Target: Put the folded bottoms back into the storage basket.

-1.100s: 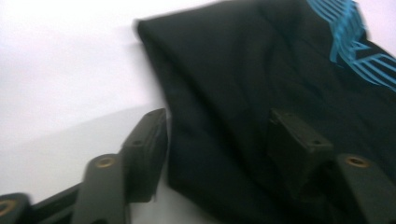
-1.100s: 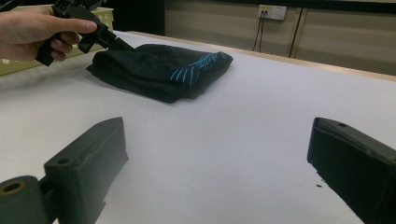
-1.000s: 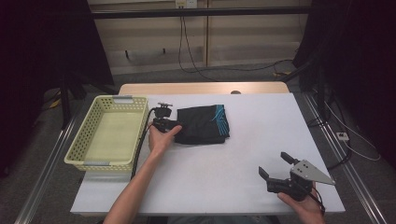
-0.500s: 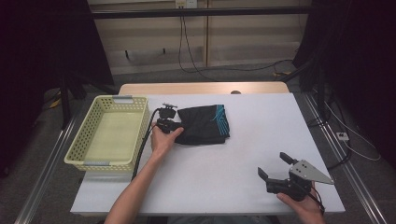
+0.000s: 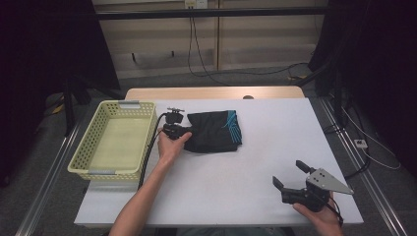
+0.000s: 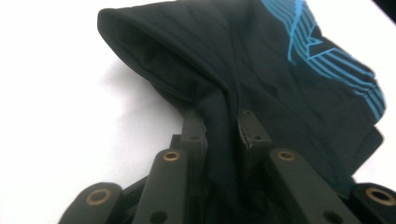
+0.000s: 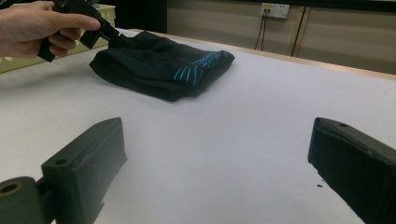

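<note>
at the counter's [image 5: 275, 147] left-middle we see the left gripper [image 6: 219, 130] with fingers pinched on the near-left edge of the folded black garment [image 5: 214, 132], just beside the basket [image 5: 83, 157], while the right gripper [image 5: 295, 179] waits wide, well apart.

My right tongs [image 7: 219, 163] sit low at the bottom edge, their two black jaws spread wide with bare white table [image 7: 261, 107] between them. Farther off lies a folded black garment [image 7: 154, 70] with blue stripes on the end facing right. At the top left my left hand [image 7: 35, 25] grips the left tongs [image 7: 114, 39], whose tip meets the garment's left edge. Behind the hand shows a sliver of a yellow basket [image 7: 105, 9]. Beyond the table stands a beige wall with a power outlet [image 7: 273, 9].
</note>
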{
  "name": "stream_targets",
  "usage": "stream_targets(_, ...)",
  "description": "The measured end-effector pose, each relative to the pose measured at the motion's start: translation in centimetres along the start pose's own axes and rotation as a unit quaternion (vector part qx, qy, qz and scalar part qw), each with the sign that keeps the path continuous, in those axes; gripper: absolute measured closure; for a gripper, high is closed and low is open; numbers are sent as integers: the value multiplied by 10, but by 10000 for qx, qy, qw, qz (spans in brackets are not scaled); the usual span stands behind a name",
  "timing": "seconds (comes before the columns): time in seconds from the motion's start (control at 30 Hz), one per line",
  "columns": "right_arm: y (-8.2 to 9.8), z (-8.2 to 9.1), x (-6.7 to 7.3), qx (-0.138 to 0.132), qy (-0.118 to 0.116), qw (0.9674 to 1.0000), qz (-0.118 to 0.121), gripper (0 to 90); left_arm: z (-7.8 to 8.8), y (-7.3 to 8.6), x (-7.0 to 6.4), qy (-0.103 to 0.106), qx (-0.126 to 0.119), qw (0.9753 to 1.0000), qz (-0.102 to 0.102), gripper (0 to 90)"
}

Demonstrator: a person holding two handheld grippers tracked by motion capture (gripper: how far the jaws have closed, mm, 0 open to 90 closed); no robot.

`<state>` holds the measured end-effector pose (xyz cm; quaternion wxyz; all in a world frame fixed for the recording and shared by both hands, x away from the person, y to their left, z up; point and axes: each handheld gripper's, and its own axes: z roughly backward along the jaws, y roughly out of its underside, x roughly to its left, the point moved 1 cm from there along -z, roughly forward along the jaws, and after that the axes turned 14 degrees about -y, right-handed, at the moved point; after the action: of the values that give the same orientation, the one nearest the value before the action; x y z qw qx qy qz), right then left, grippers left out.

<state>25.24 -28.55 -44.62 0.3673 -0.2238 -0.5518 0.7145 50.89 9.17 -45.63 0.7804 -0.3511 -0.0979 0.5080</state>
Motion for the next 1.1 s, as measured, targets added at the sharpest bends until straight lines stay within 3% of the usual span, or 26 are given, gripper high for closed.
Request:
stream_targets(0.63,0,0,0,2,-50,10000,9,37,28,-13,-12,240,-607,9977,-158,763)
stream_targets(0.77,0,0,0,-1,-55,10000,4,38,37,-16,-10,330,-763,9965,-79,763)
stream_targets(1.1,0,0,0,13,-50,10000,3,39,54,-21,-2,339,-896,9954,-70,765)
